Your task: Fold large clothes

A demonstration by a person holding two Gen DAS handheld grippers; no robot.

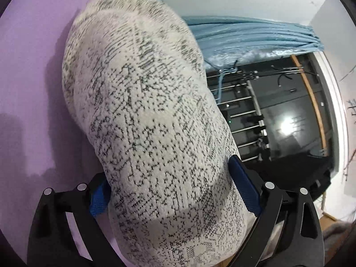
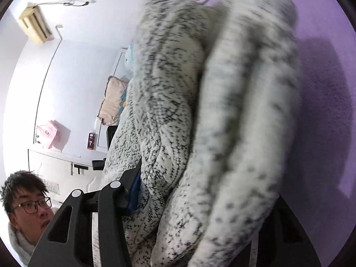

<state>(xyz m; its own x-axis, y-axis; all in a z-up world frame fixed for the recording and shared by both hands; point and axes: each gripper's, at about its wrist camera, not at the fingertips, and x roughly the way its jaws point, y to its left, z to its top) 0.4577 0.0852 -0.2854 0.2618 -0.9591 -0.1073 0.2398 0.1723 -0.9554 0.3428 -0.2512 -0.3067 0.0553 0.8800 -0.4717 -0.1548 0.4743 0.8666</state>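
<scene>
1. The speckled white-and-black knit sweater [image 1: 151,115] sits between the fingers of the left gripper [image 1: 175,191]. The jaws stand wide and both blue pads [image 1: 244,189] press on the thick bundle, so the grip holds the garment.
2. In the right wrist view the same sweater [image 2: 178,111] is bunched into several thick rolls. The right gripper [image 2: 195,202] stands narrower, its near-left blue pad against the fabric; the right-hand finger is hidden behind the cloth, so the hold is judged, not fully seen.
3. The sweater hangs above the purple bed sheet [image 1: 29,66], its long axis running from each gripper straight away toward the far side.
4. Both hands sit at the near end of the bundle, neither clearly nearer; the free far end droops toward the sheet.
5. The next move likely turns on laying that far end down first, then bringing the near edge over.
</scene>
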